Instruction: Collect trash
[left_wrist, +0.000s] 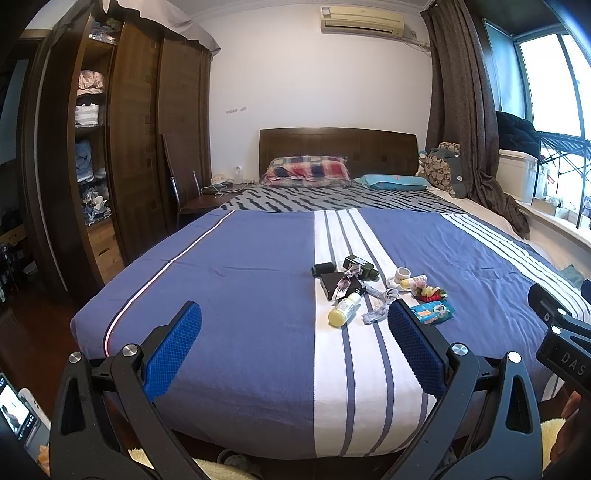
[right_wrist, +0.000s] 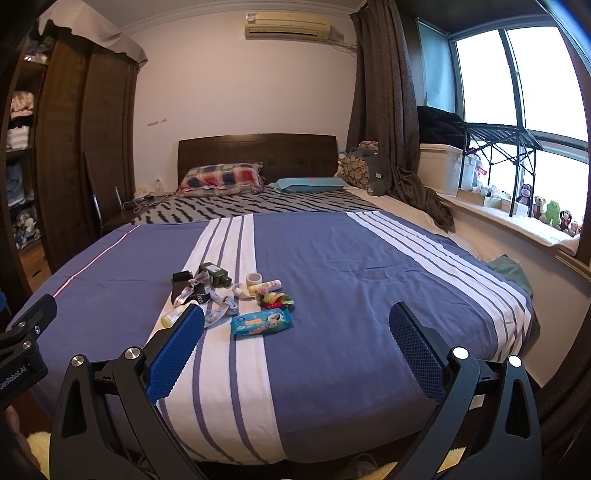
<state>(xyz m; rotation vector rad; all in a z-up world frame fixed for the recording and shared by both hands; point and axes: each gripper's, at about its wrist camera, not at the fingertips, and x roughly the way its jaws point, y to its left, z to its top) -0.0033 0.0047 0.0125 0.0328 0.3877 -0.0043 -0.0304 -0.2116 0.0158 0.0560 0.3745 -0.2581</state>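
1. Bedroom scene: a wide bed (right_wrist: 332, 295) under a blue cover with white striped bands fills both views, its near edge just beyond my fingertips.
2. My left gripper (left_wrist: 293, 341) hangs over the near part of the bed, jaws spread wide, blue pads bare and holding nothing.
3. My right gripper (right_wrist: 297, 341) hovers alongside, to the right, jaws equally wide and empty; its black body shows at the right edge of the left wrist view.
4. Trash lies in a cluster on the white band, beyond both grippers: nearest is a blue wipes packet (right_wrist: 262, 322), flat on the cover.
5. Left of it lies a small yellow bottle (left_wrist: 344, 312) on its side, just beside a crumpled strip of patterned ribbon (right_wrist: 221, 308).
6. A heap of bright wrappers (right_wrist: 275, 299) sits just behind the packet, with a small tube (right_wrist: 270, 285) and a little white cup (right_wrist: 255, 278) farther back.
7. At the far left of the cluster are a black box (left_wrist: 338, 284), a dark green bottle (left_wrist: 360, 266) lying down and a small black cylinder (left_wrist: 322, 269), close together.
8. Farther up, a grey zigzag blanket (right_wrist: 258, 210) crosses the bed, then a plaid pillow (left_wrist: 308, 168) and a teal pillow (right_wrist: 310, 183) against the dark wooden headboard (left_wrist: 338, 146).
9. A tall wooden wardrobe (left_wrist: 136, 140) stands far left; brown curtains (right_wrist: 384, 110) and a bright window (right_wrist: 517, 92) far right, with an air conditioner (left_wrist: 362, 20) on the back wall.
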